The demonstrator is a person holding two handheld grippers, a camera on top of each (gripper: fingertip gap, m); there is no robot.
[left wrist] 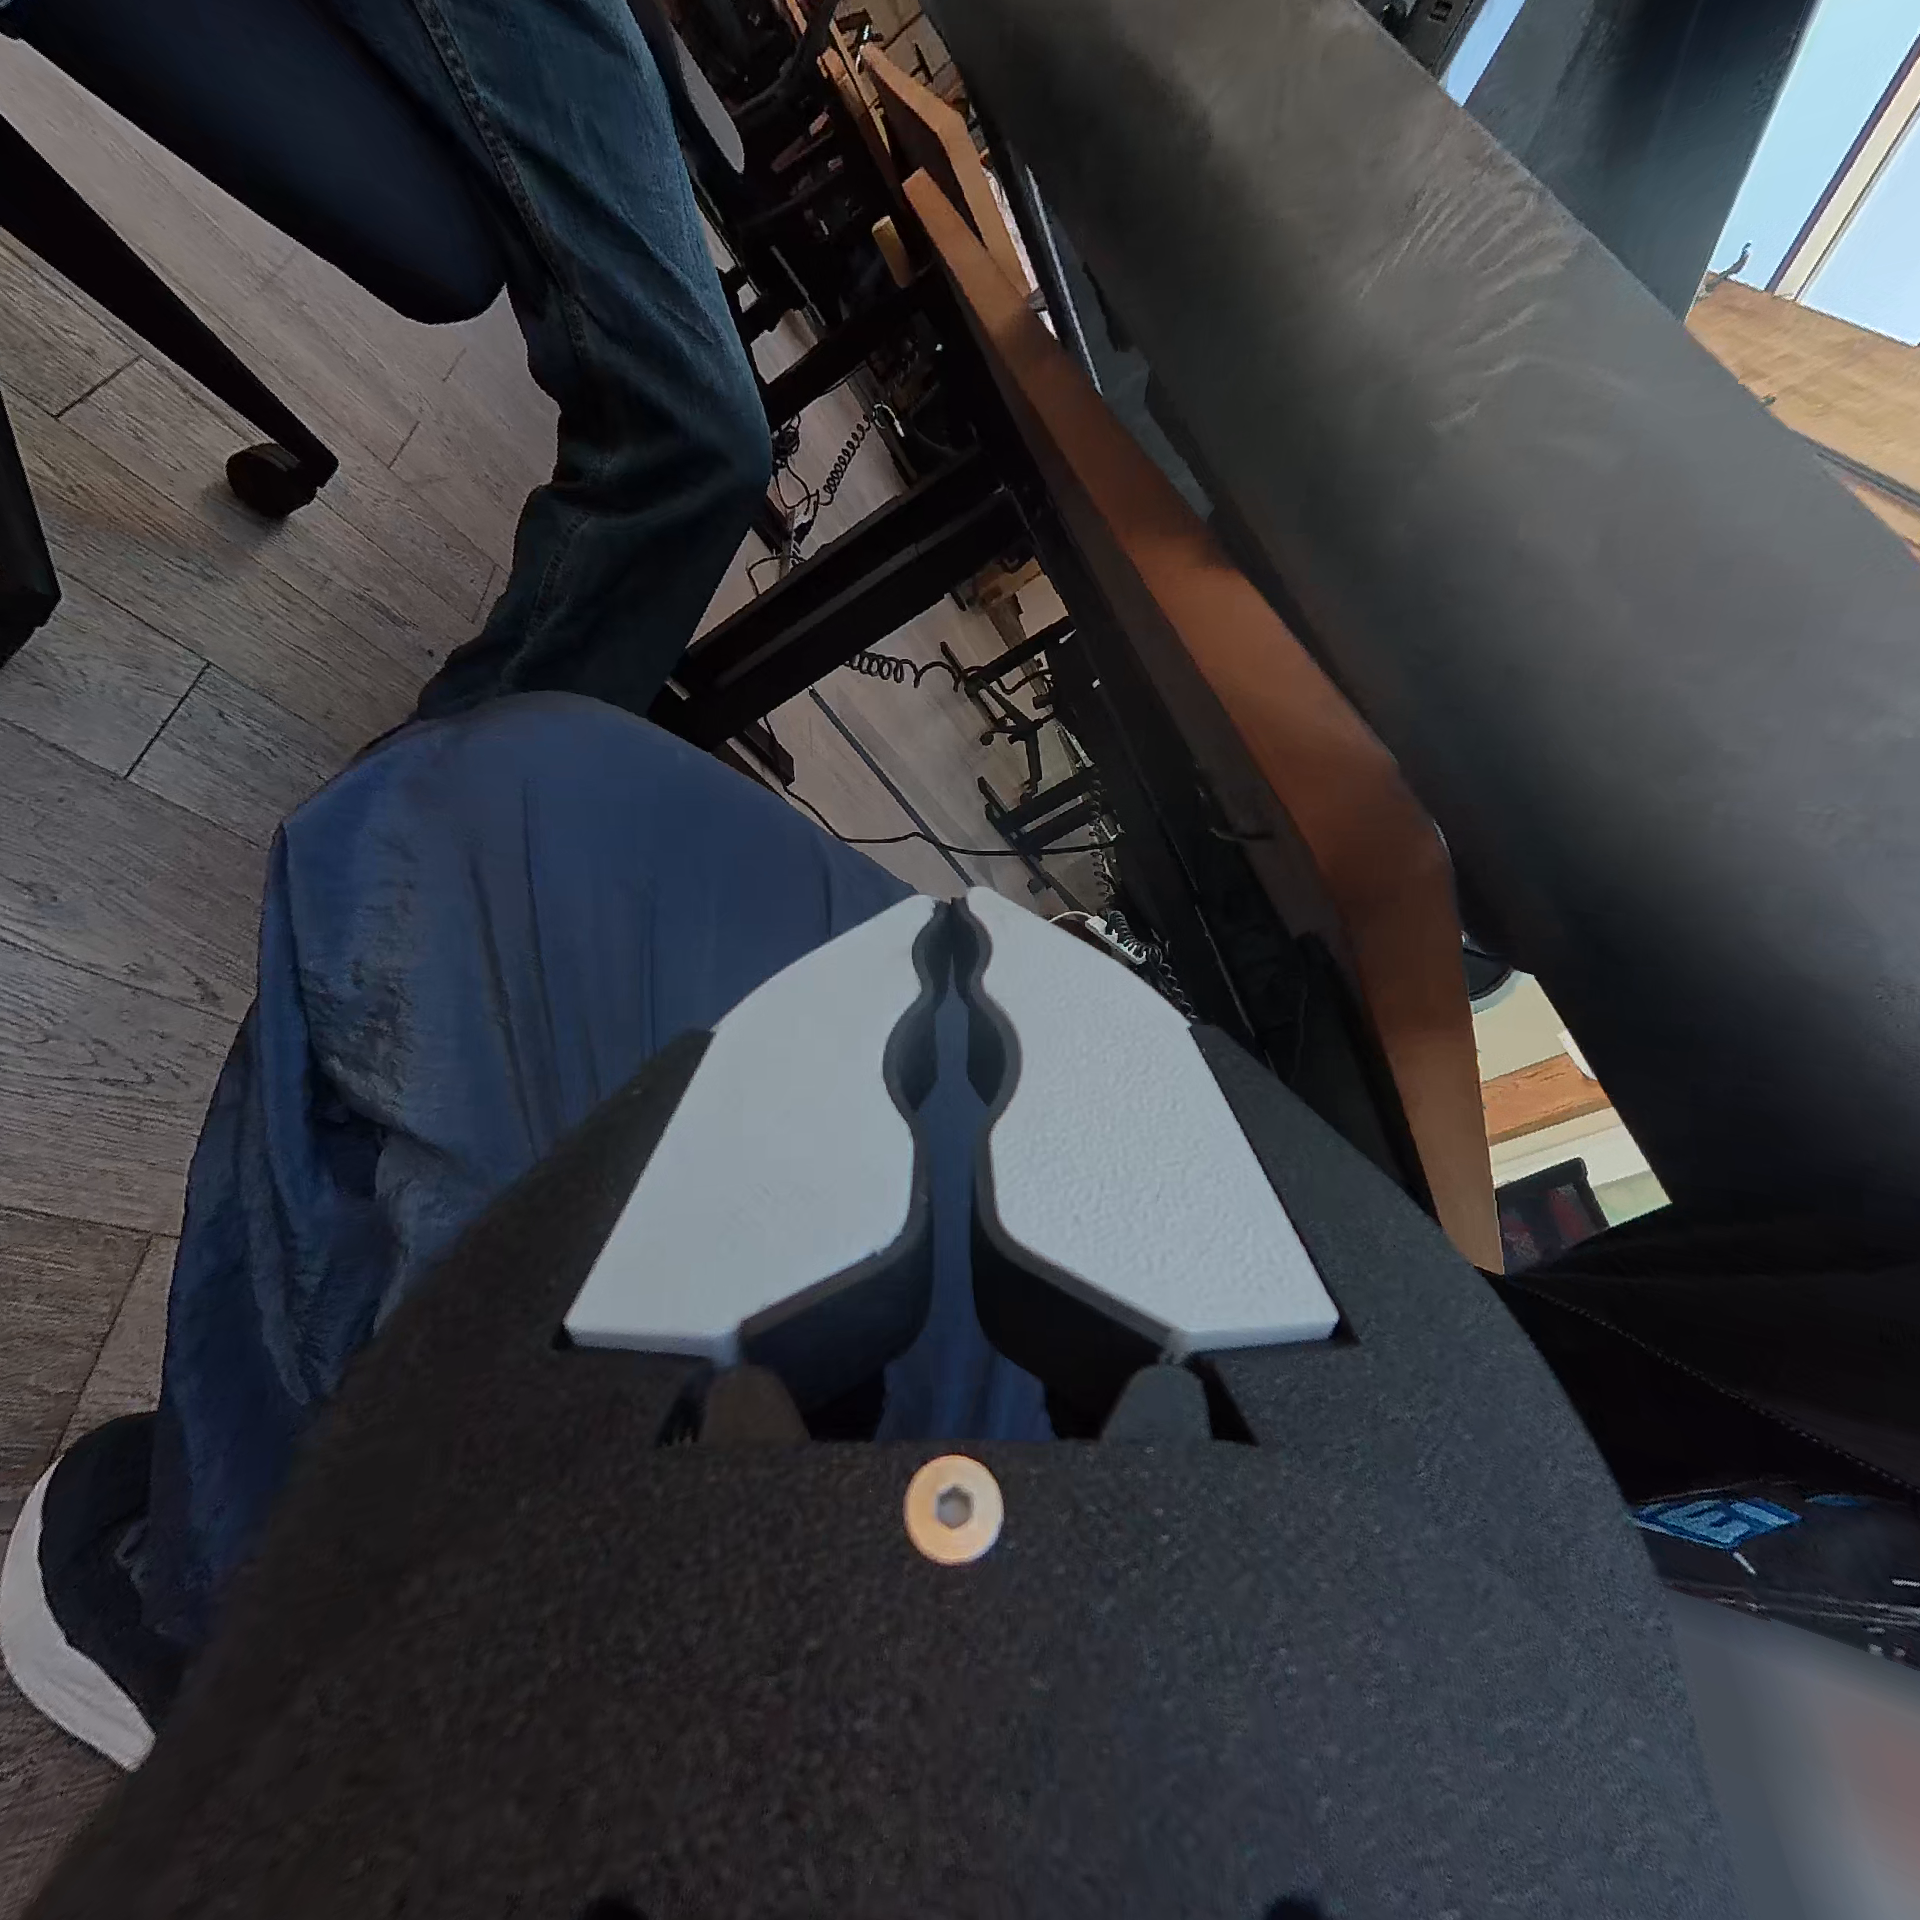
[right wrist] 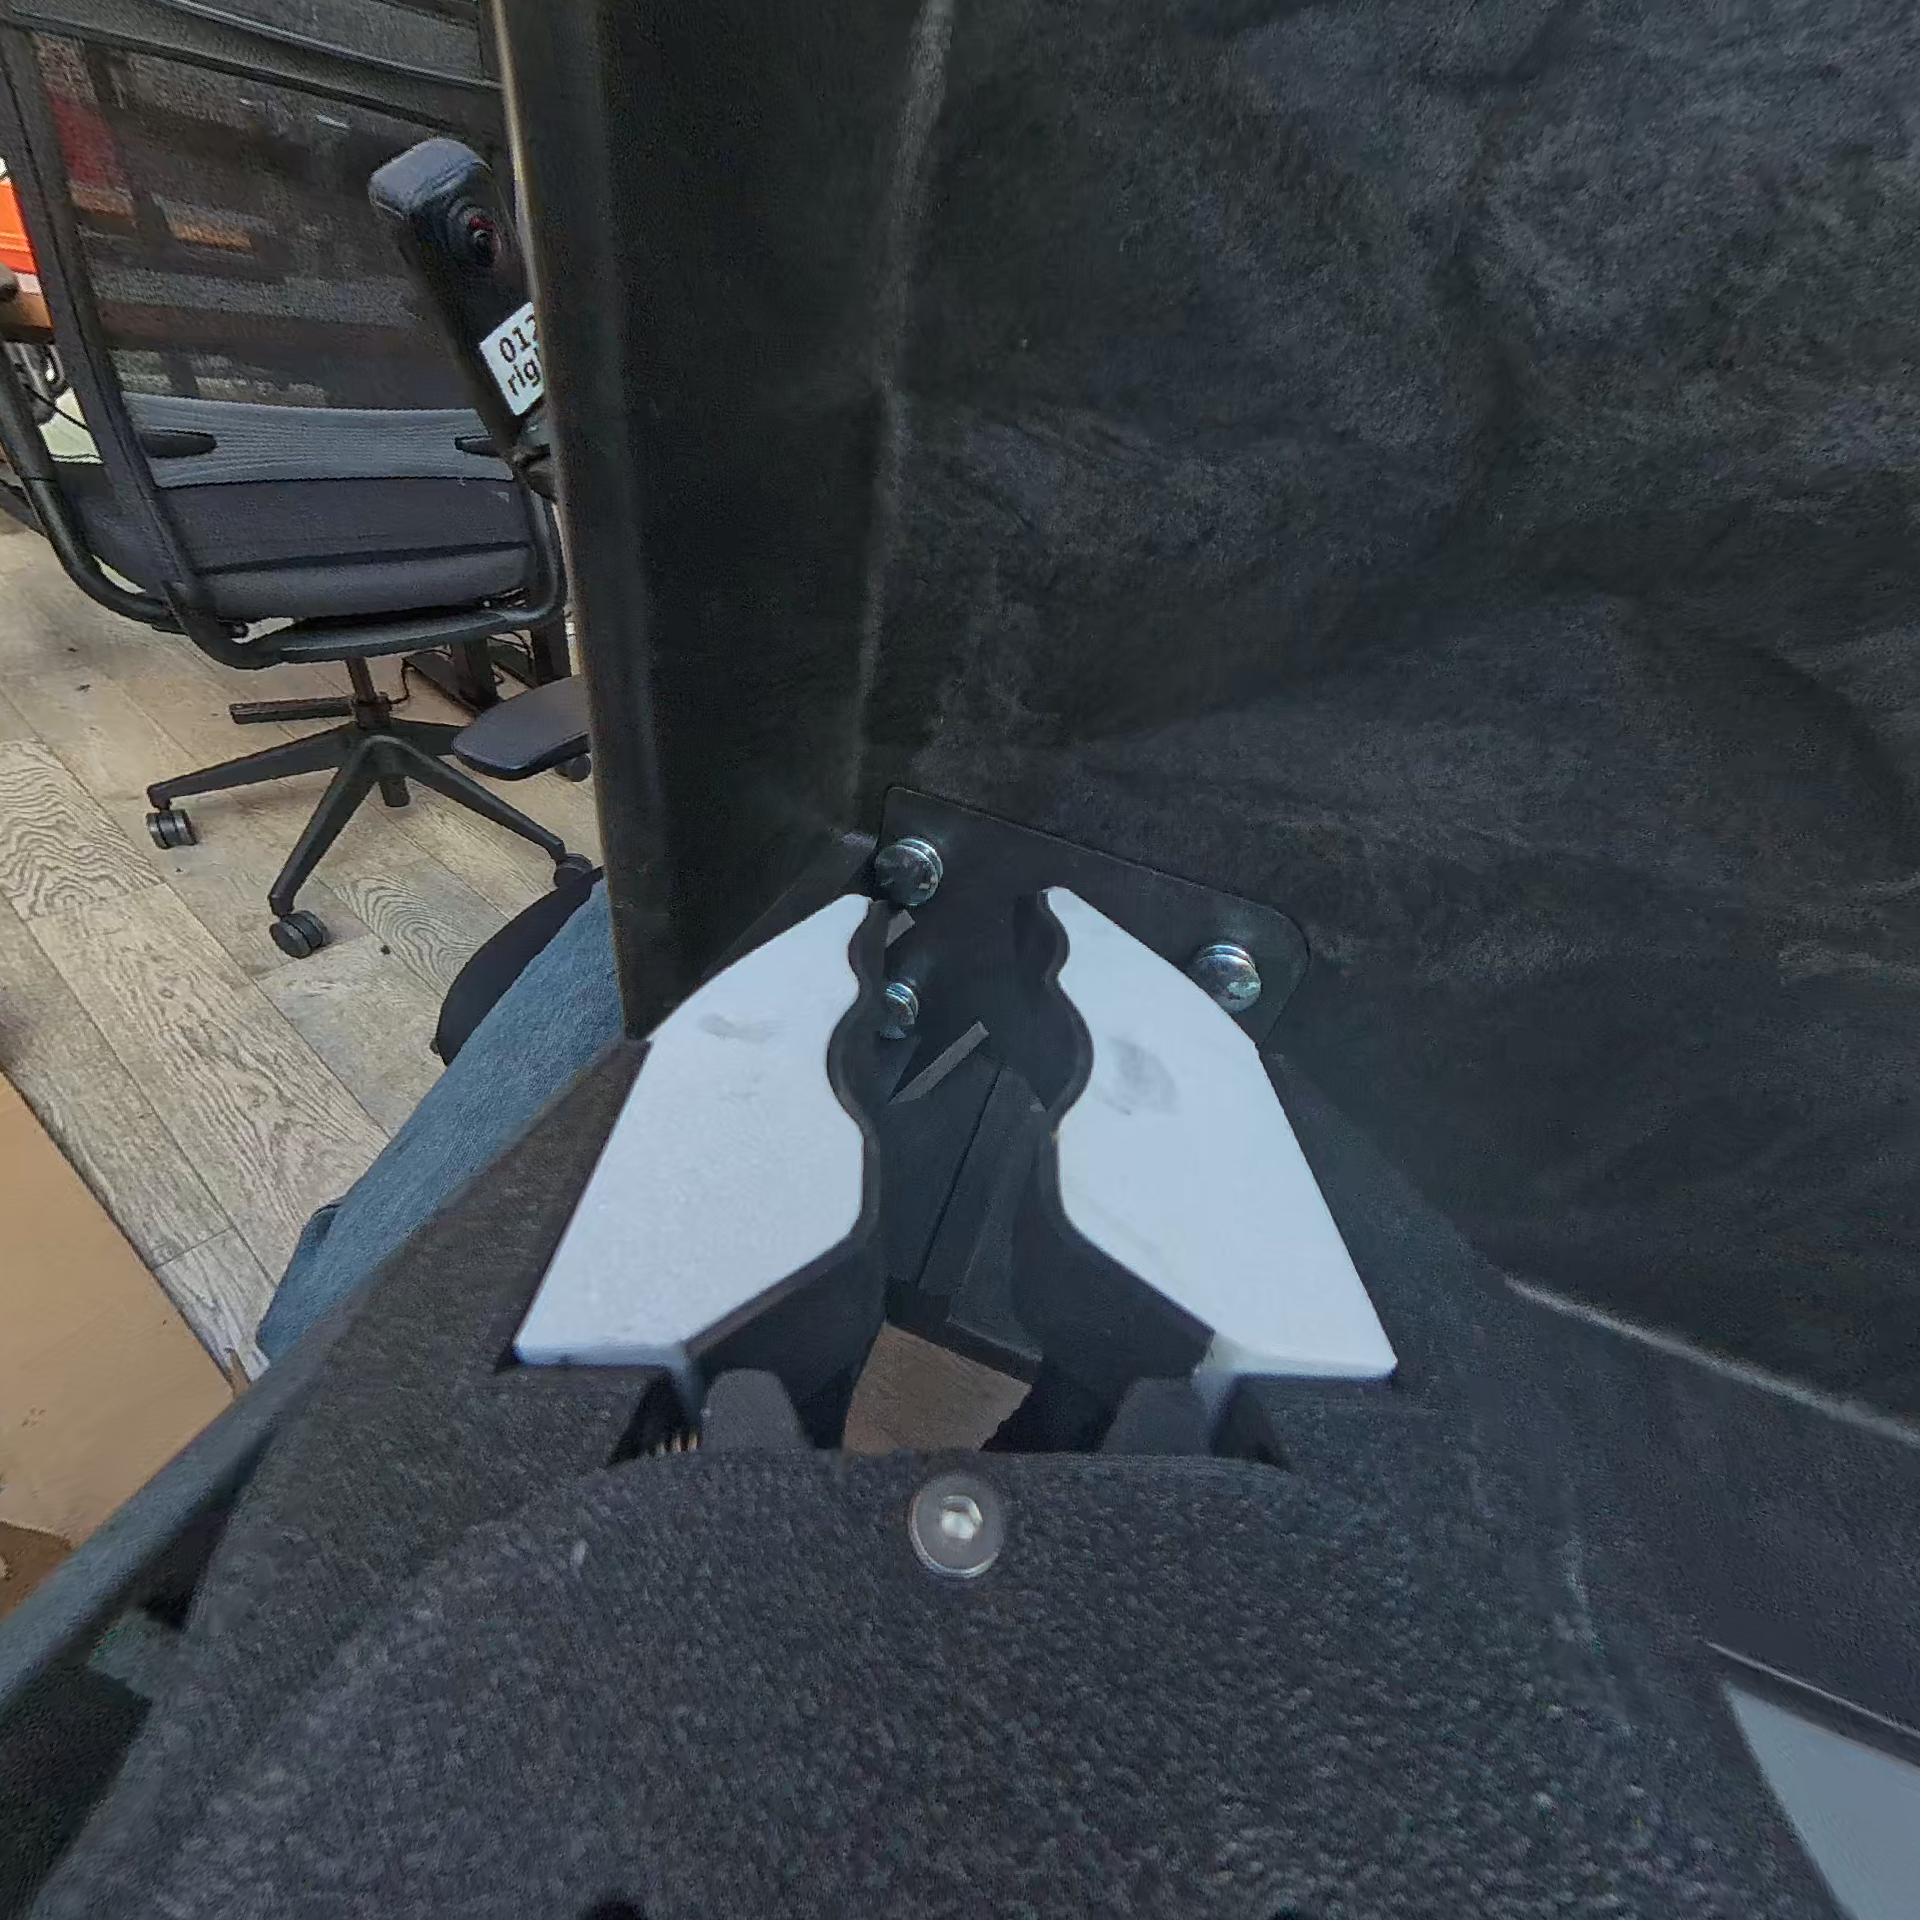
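Observation:
My left gripper (left wrist: 954, 912) is shut with nothing between its white fingers (left wrist: 810, 1122). It hangs over a person's knee in blue trousers (left wrist: 520, 935), below a wooden table edge (left wrist: 1195, 644). My right gripper (right wrist: 956, 902) is open, its fingertips (right wrist: 1143, 1091) apart. Just beyond them is a black metal corner bracket (right wrist: 1122, 914) with silver screws (right wrist: 910, 871), fixed where a black post (right wrist: 727, 520) meets a black felt-covered panel (right wrist: 1351, 520). A dark part of the bracket shows between the fingers, and I see no pad pressing on it.
Another person's leg in jeans (left wrist: 623, 364) stands on the wood-look floor (left wrist: 156, 831). A chair foot with a caster (left wrist: 270, 478) and coiled cables (left wrist: 883, 665) are nearby. In the right wrist view there is an office chair (right wrist: 312, 520), a camera on a handle (right wrist: 457, 239) and a jeans leg (right wrist: 468, 1091). The grippers' ends are close to 50 cm from one another.

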